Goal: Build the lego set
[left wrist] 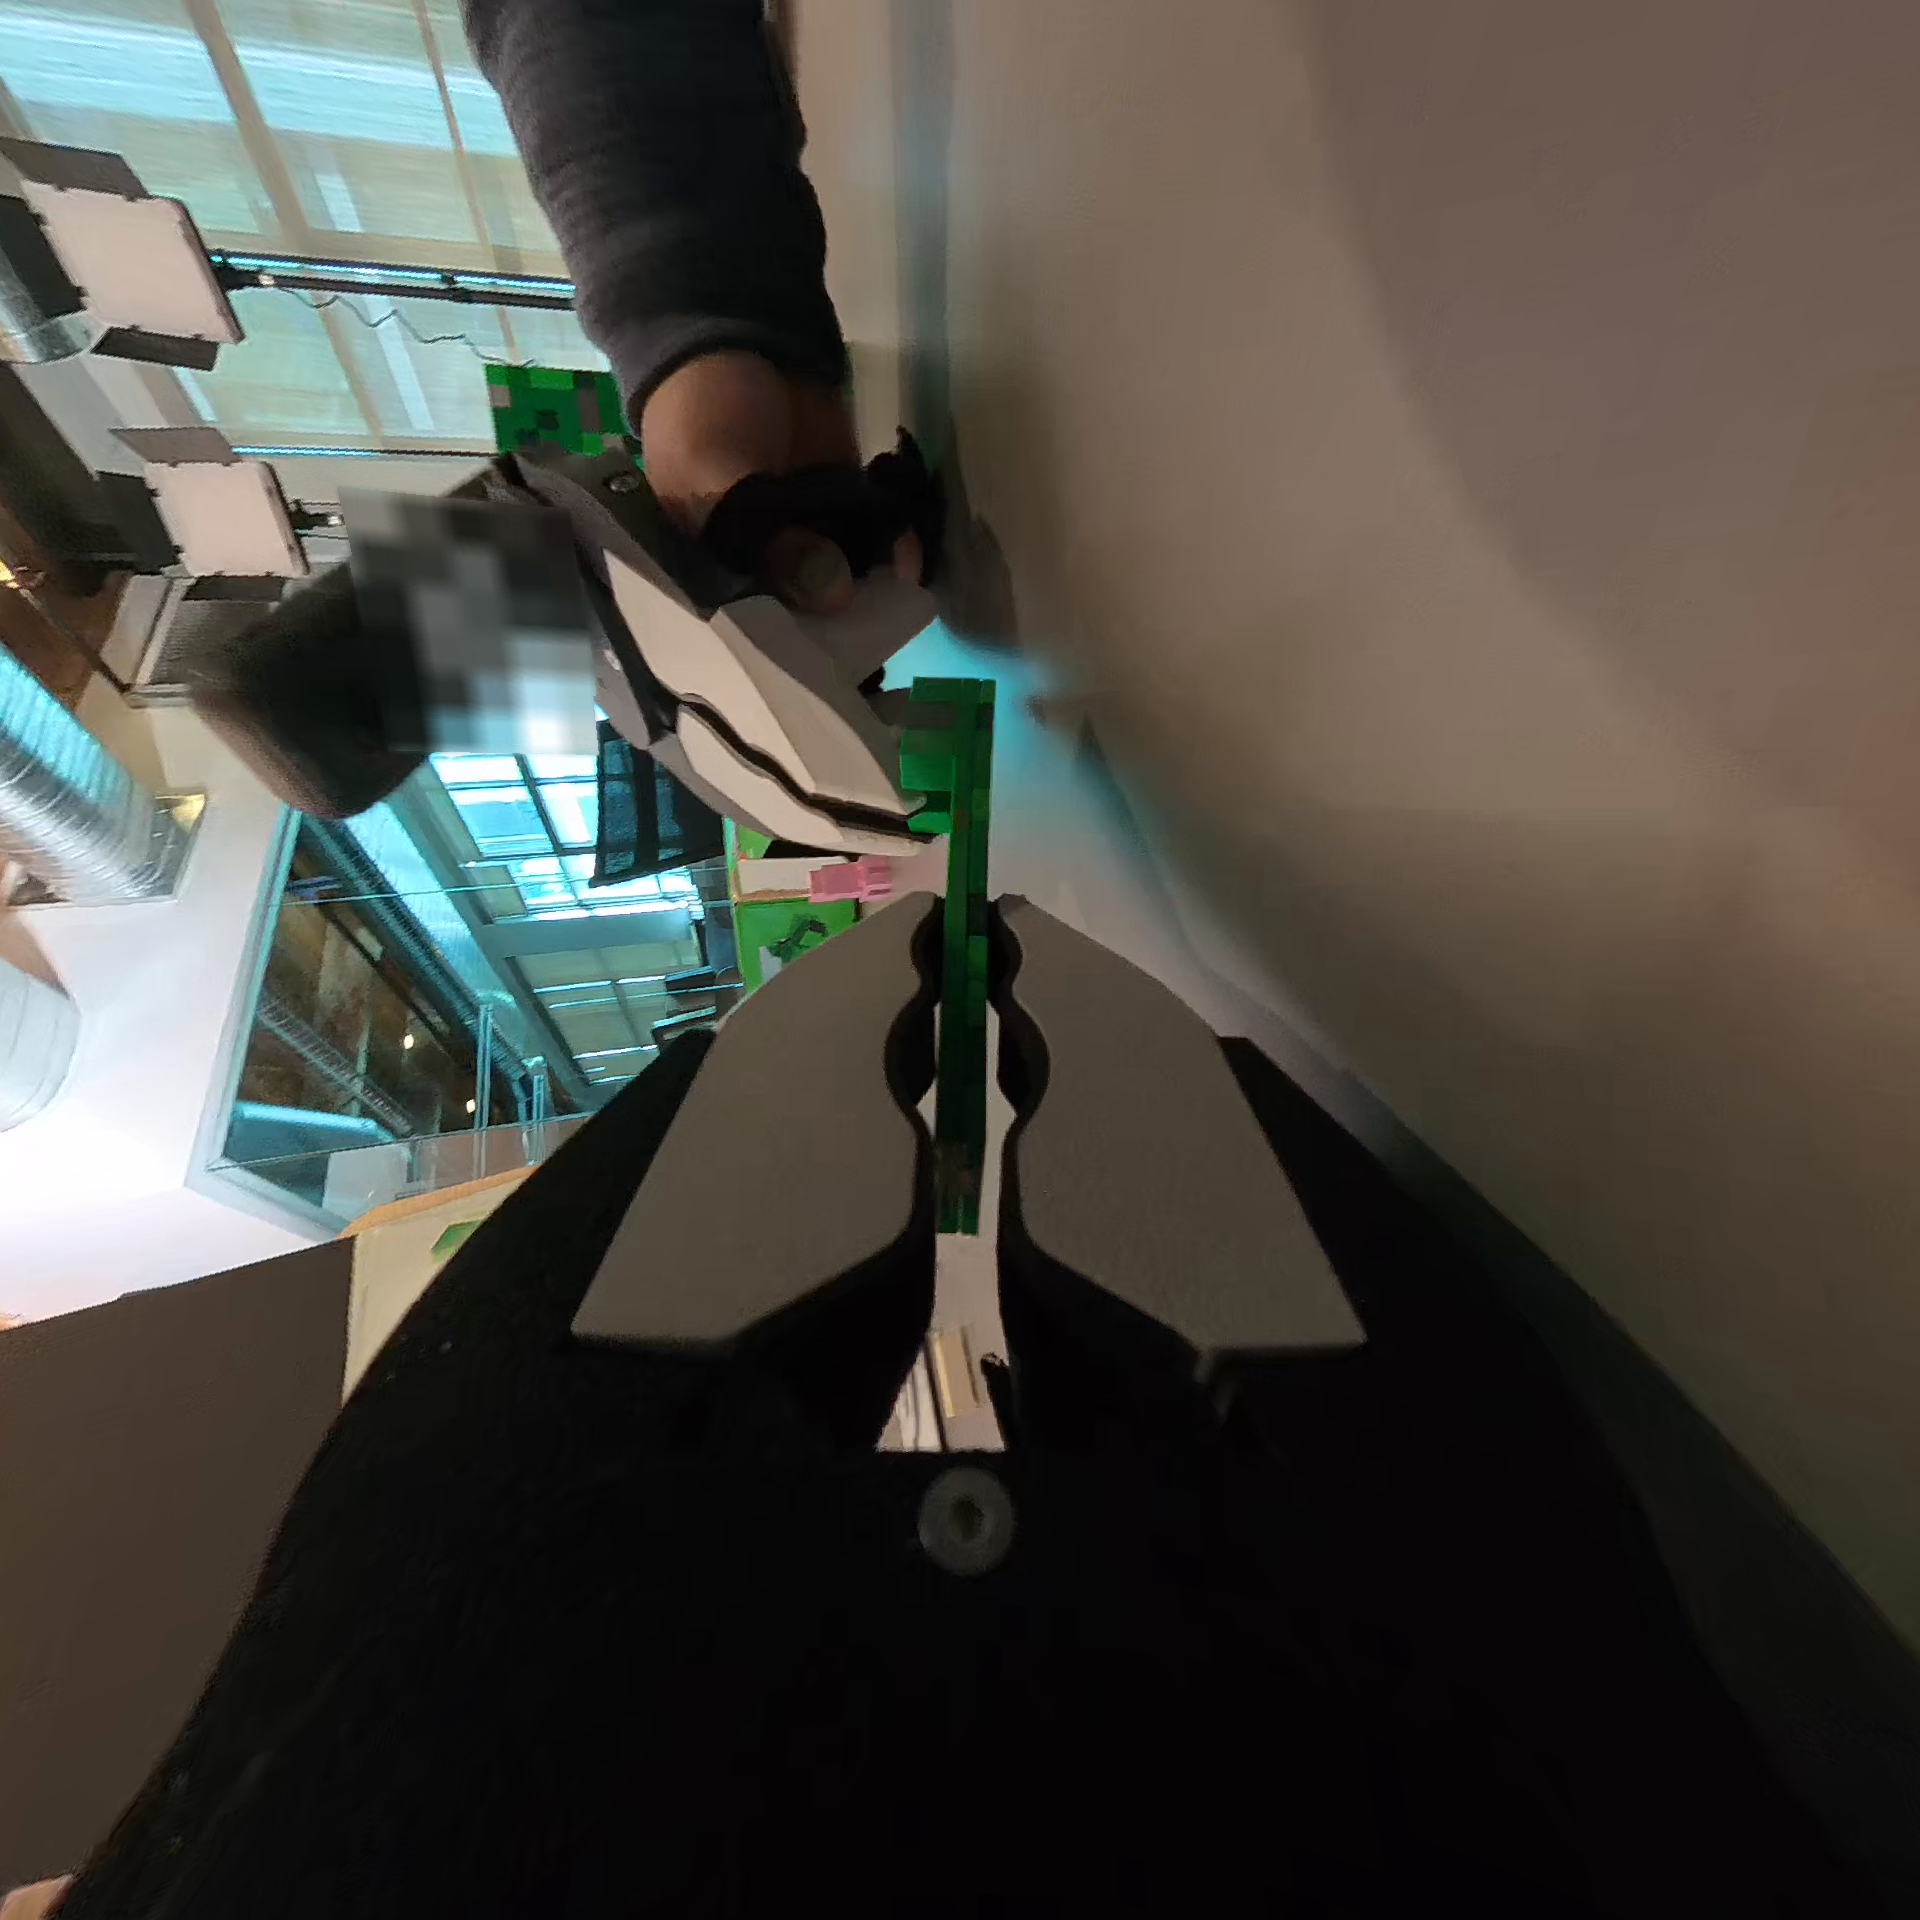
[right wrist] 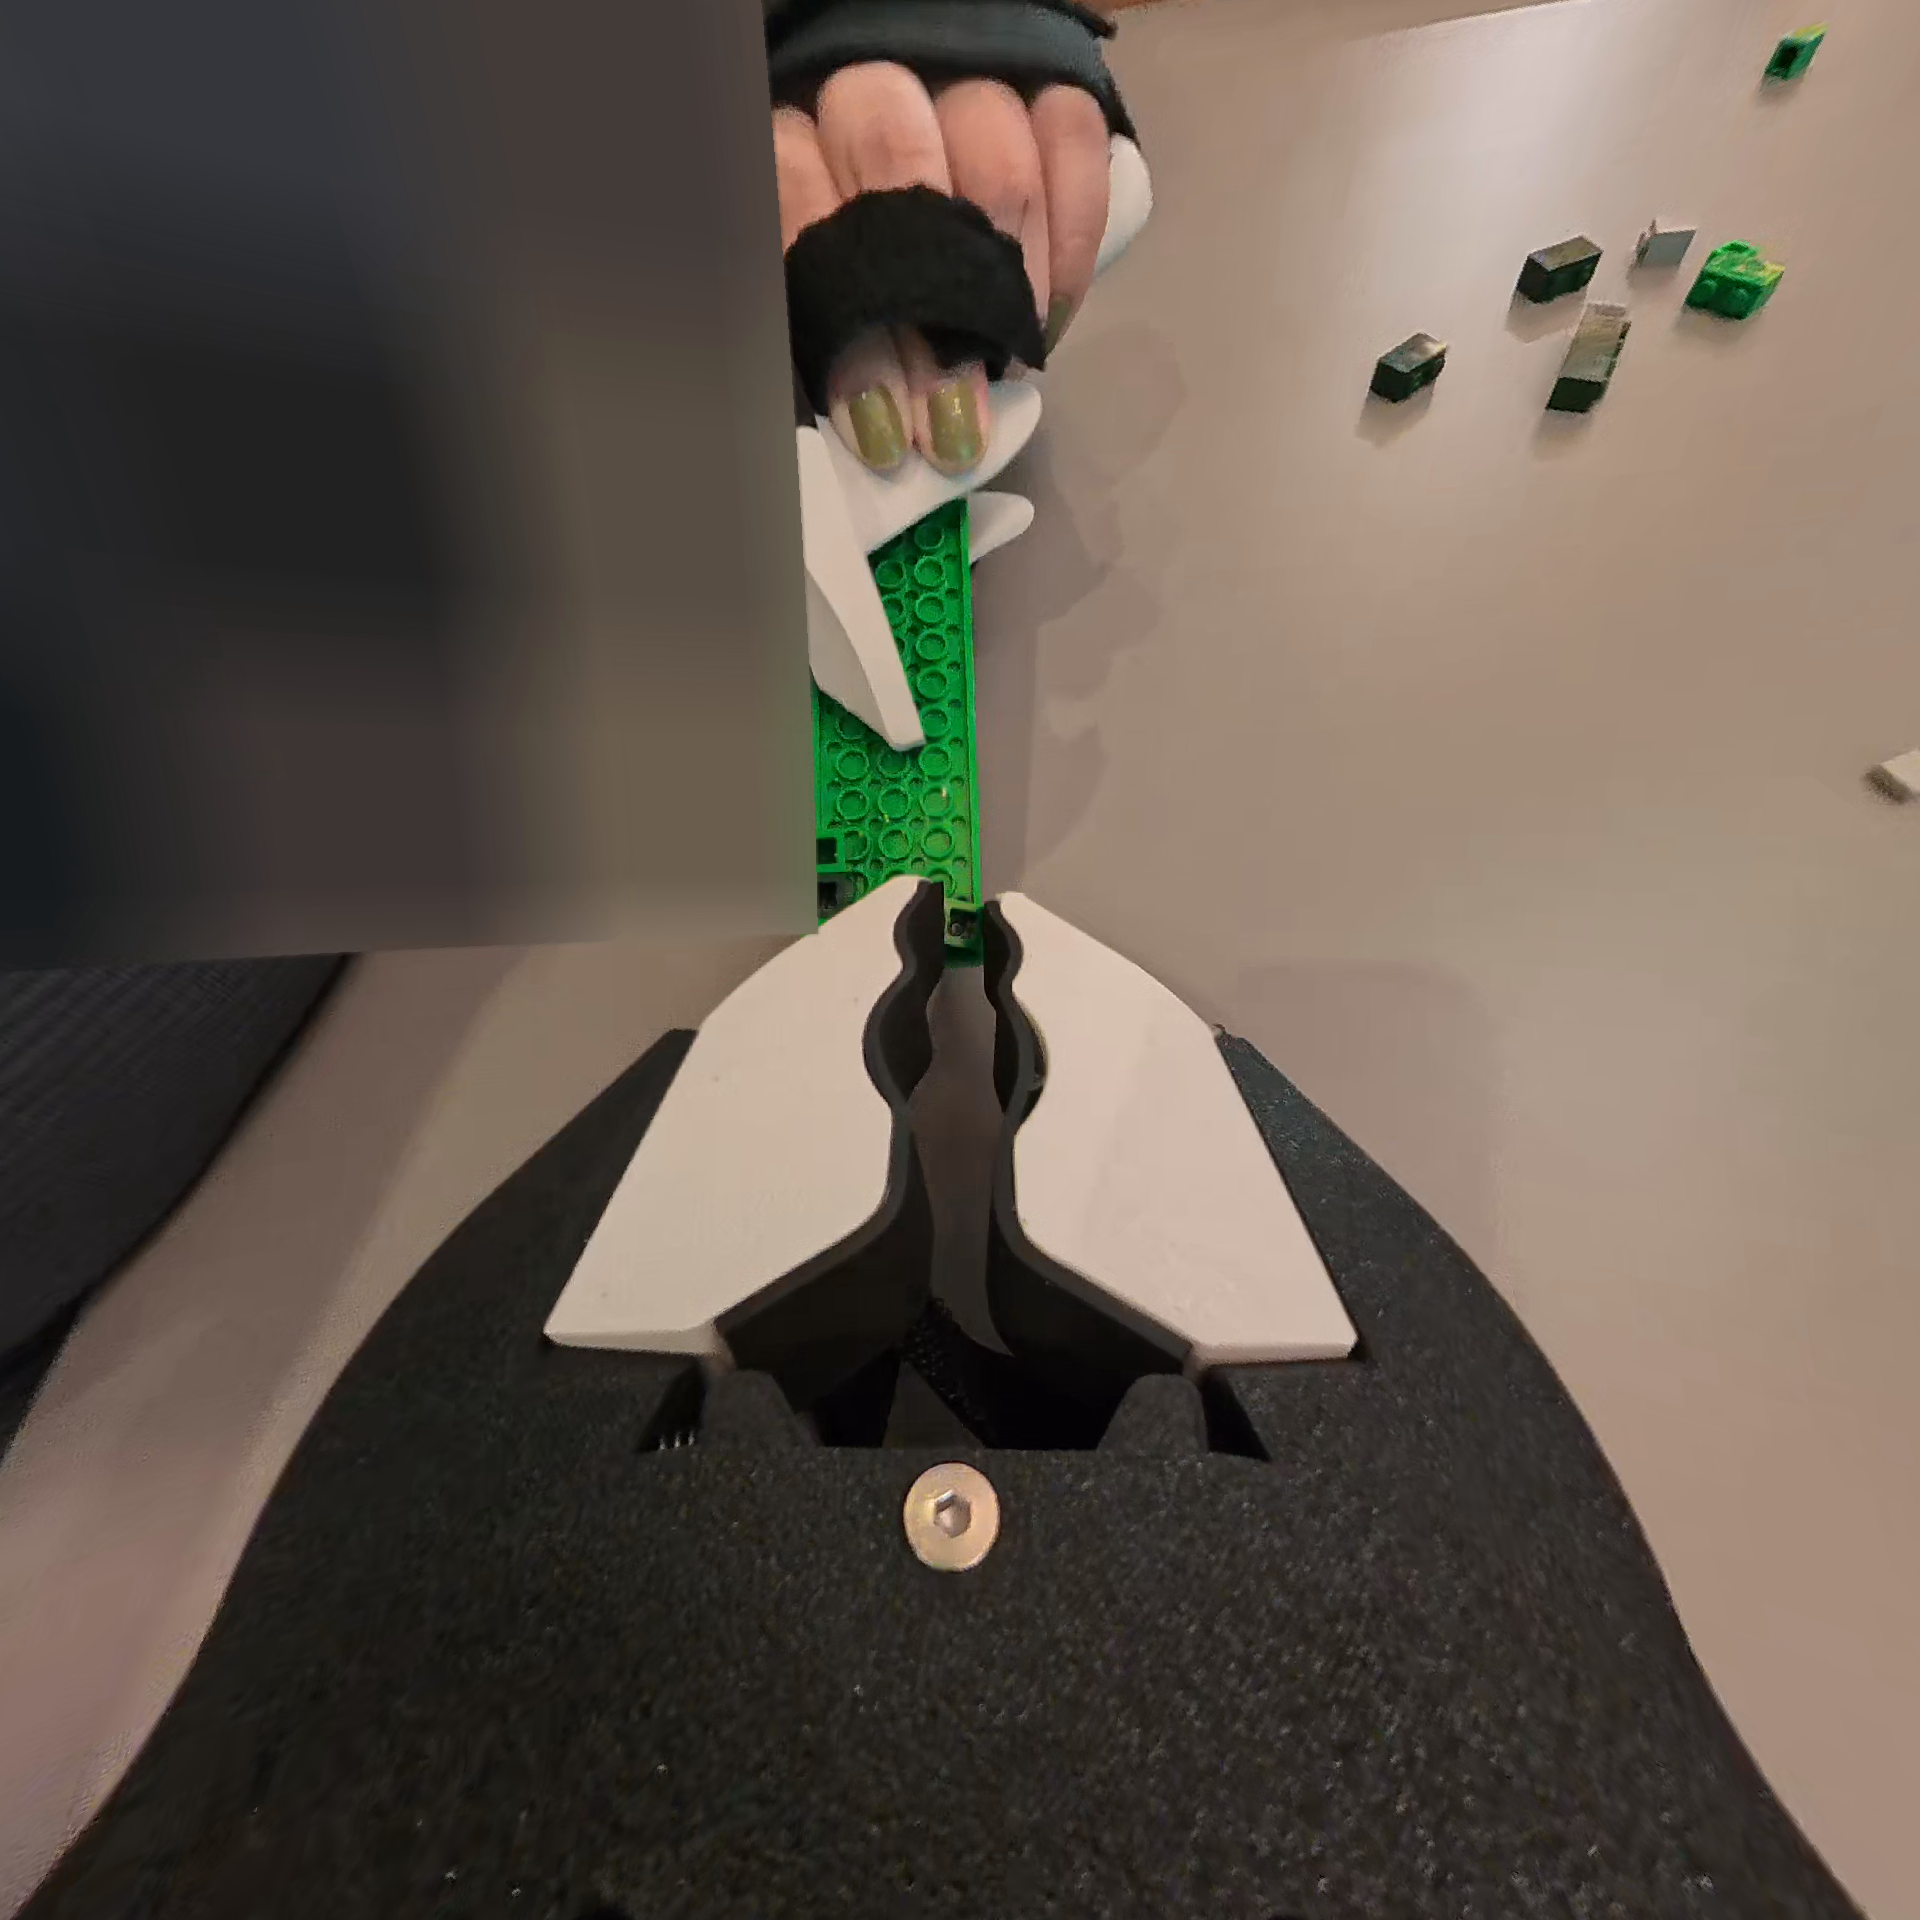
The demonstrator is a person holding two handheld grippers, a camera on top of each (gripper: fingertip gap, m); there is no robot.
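Note:
A long green Lego plate (left wrist: 961,1039) is held edge-on between the fingers of my left gripper (left wrist: 961,909), which is shut on it above the table. In the right wrist view its tubed underside (right wrist: 899,810) faces the camera, with one of the left gripper's white fingers (right wrist: 857,623) laid across it. My right gripper (right wrist: 956,909) has its tips closed on the plate's near end. In the left wrist view the right gripper (left wrist: 906,819) comes in from the upper left and meets the plate beside a green brick (left wrist: 925,748) fixed on it.
Several loose dark green, bright green and grey bricks lie on the beige table (right wrist: 1455,935) at the upper right, such as a dark green brick (right wrist: 1408,366) and a bright green brick (right wrist: 1733,278). A pink piece (left wrist: 852,881) and a green box (left wrist: 551,410) sit behind.

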